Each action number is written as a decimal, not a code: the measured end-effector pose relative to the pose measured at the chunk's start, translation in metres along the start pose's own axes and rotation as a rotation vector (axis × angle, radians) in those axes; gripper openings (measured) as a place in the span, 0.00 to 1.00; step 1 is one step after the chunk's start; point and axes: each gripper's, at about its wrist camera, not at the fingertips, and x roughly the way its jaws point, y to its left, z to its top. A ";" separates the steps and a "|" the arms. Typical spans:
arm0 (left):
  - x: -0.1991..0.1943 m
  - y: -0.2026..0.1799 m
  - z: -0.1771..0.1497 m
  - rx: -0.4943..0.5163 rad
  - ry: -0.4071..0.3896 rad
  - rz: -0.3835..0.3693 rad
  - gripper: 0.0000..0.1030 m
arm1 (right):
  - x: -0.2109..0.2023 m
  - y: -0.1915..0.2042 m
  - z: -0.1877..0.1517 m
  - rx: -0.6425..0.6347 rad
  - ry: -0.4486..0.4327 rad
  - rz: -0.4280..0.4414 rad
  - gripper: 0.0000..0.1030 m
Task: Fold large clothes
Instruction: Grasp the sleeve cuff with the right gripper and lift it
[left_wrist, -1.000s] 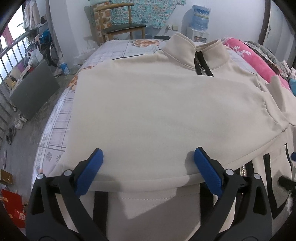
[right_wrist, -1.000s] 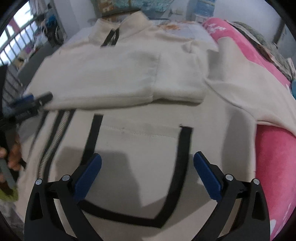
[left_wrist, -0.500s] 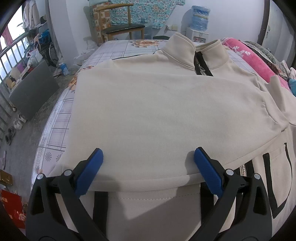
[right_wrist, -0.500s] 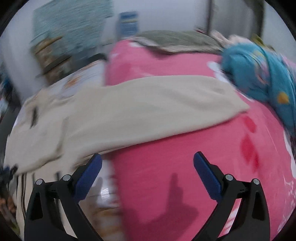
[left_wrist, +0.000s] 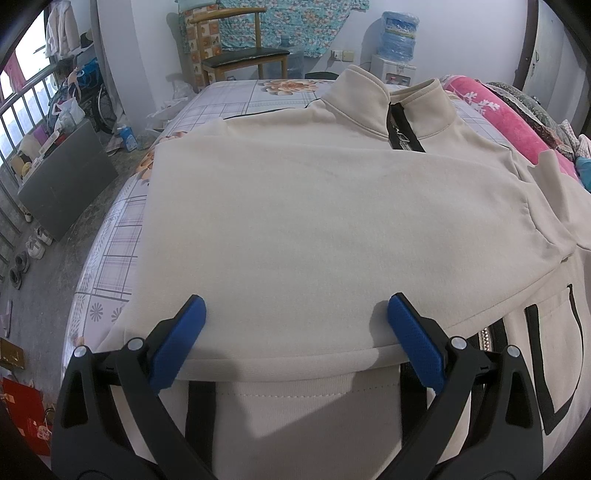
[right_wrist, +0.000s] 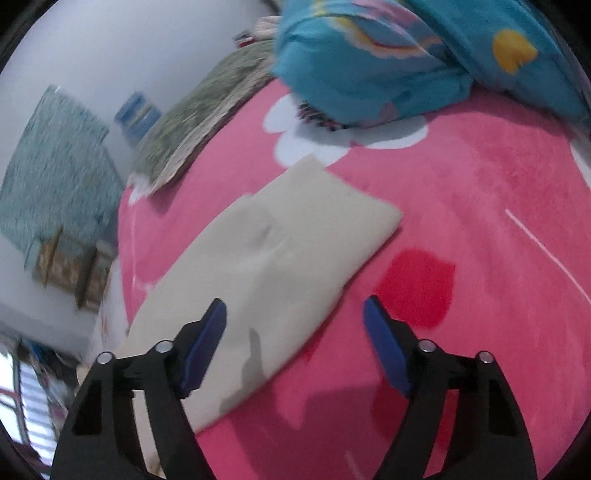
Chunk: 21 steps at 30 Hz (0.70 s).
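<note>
A large beige zip jacket with black trim lies on the bed, its left sleeve folded across the chest. My left gripper is open and empty, hovering over the folded sleeve's lower edge. In the right wrist view the jacket's other sleeve stretches out over a pink blanket, its cuff end at the far tip. My right gripper is open and empty, just above the sleeve's lower edge, with the left finger over the cloth and the right finger over the blanket.
A checked bedsheet shows left of the jacket, with the floor and shoes beyond the bed edge. A wooden chair and a water dispenser stand at the back. A blue quilt lies past the sleeve.
My right gripper has swung right, from over the jacket's front pocket to the outstretched sleeve on the pink blanket. The left gripper has stayed still.
</note>
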 end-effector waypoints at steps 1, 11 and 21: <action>0.000 0.000 0.000 0.000 0.000 0.000 0.93 | 0.005 -0.005 0.005 0.024 -0.001 0.006 0.68; 0.000 -0.001 0.000 0.000 -0.001 0.001 0.93 | 0.034 -0.040 0.032 0.163 -0.003 0.059 0.29; 0.000 -0.001 0.000 -0.001 -0.001 0.001 0.93 | -0.005 -0.017 0.033 0.049 -0.095 0.068 0.08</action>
